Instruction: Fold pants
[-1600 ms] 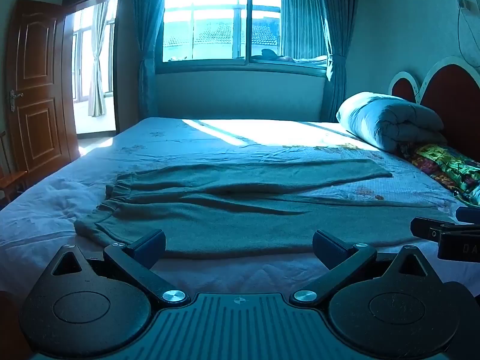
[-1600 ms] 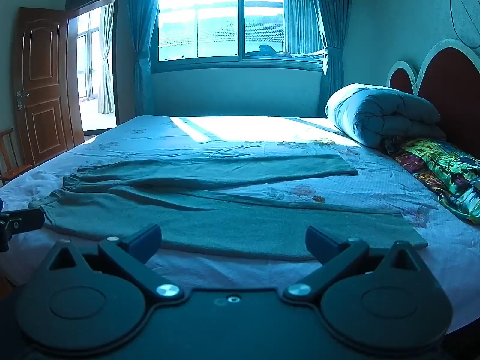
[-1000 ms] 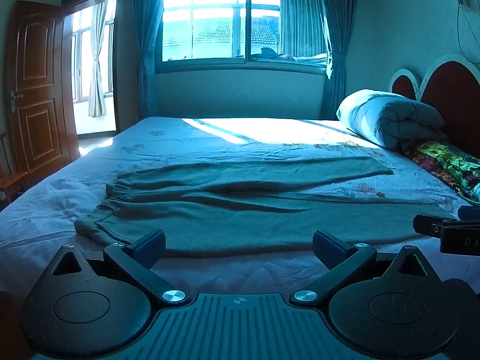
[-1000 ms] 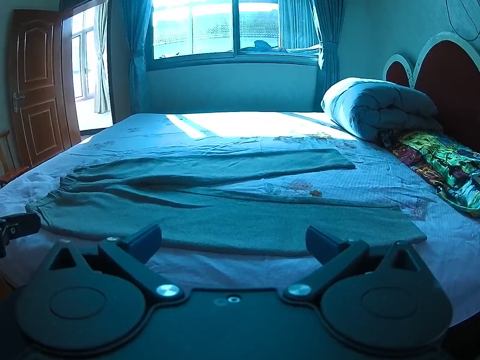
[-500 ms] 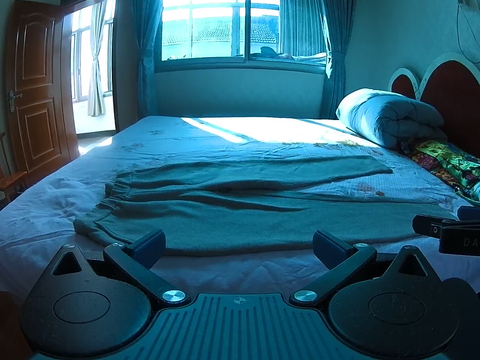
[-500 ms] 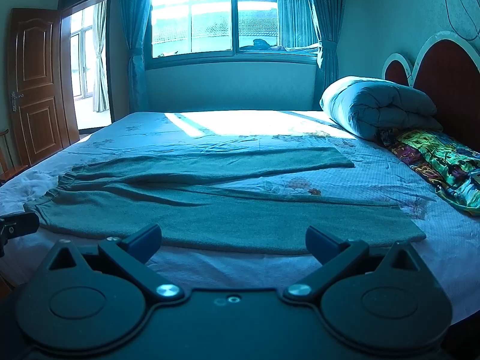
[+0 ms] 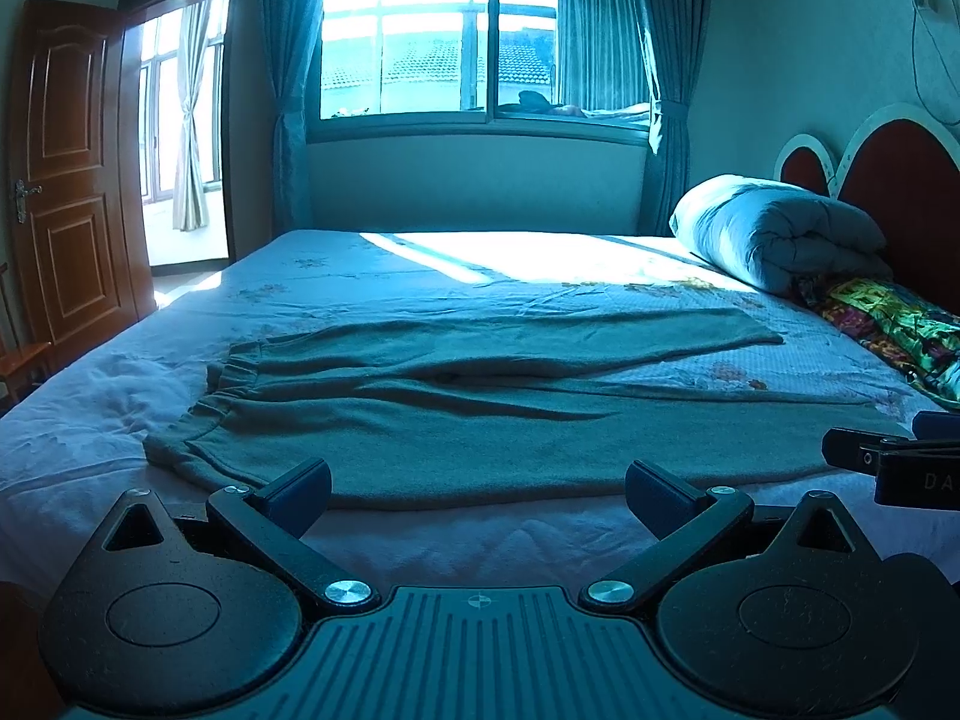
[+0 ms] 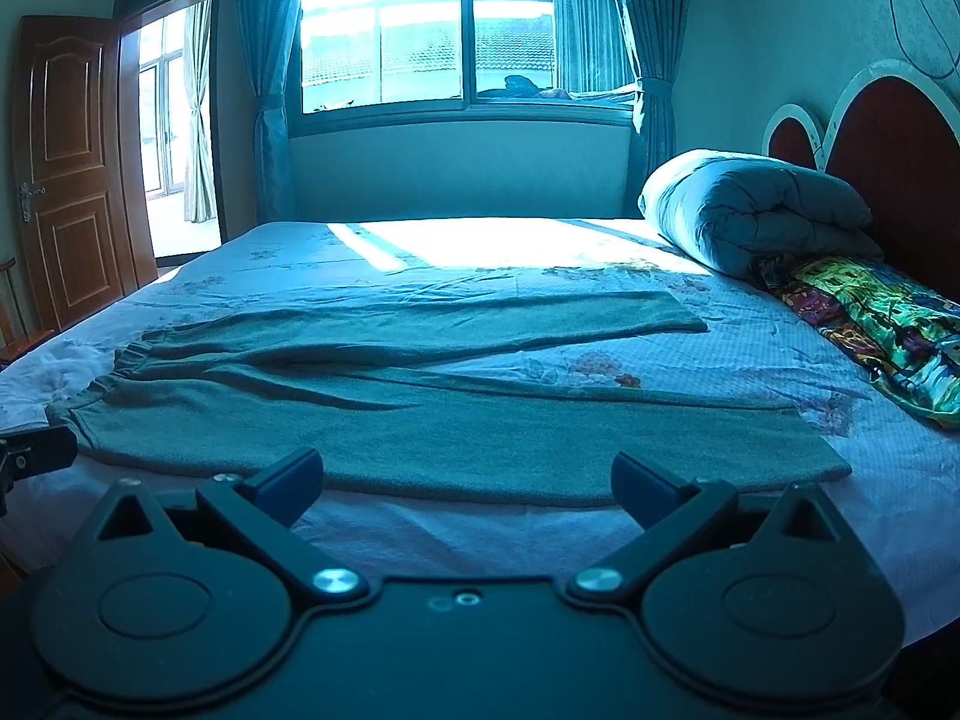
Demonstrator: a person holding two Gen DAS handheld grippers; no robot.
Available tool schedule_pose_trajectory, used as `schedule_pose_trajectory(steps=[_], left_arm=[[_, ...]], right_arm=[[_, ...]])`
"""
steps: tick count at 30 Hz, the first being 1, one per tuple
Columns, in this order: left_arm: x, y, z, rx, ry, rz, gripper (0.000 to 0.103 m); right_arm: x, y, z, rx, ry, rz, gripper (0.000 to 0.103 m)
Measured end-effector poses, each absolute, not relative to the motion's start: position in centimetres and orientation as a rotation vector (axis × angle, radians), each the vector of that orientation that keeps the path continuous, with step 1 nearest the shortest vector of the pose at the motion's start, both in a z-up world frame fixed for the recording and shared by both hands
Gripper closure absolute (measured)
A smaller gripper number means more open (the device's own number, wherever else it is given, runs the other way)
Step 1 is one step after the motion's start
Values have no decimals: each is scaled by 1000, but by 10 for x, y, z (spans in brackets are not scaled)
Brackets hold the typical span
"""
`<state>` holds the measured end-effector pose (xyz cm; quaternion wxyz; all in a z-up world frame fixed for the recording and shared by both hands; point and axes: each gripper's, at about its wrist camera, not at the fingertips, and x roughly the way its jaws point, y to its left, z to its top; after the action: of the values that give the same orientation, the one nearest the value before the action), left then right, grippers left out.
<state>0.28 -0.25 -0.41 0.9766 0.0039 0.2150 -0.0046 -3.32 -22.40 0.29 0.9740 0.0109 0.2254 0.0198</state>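
Grey-green pants (image 7: 480, 414) (image 8: 456, 420) lie spread flat across the bed, waistband at the left, both legs running to the right and apart at the cuffs. My left gripper (image 7: 478, 495) hovers open just short of the near leg's edge, nothing between its fingers. My right gripper (image 8: 467, 483) also stands open before the near leg, empty. In the left wrist view the right gripper's finger (image 7: 888, 456) shows at the far right; in the right wrist view the left gripper's finger (image 8: 36, 453) shows at the far left.
The bed (image 7: 420, 276) has a light floral sheet. A rolled duvet (image 8: 756, 210) and a colourful pillow (image 8: 888, 324) lie at the headboard (image 8: 888, 144) on the right. A window (image 7: 480, 36) is behind, an open wooden door (image 7: 66, 168) and a chair (image 7: 18, 360) at the left.
Both grippers have dropped slightly and eased toward the near edge of the pants. The pants have not moved, and both grippers stay open.
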Motion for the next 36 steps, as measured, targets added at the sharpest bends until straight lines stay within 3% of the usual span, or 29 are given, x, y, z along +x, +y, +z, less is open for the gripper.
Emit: schedule_pose_trajectory(steps=[36], left_arm=[[3, -3, -3, 18, 430, -12, 0]], right_arm=[[-31, -224, 3, 24, 459, 31, 6]])
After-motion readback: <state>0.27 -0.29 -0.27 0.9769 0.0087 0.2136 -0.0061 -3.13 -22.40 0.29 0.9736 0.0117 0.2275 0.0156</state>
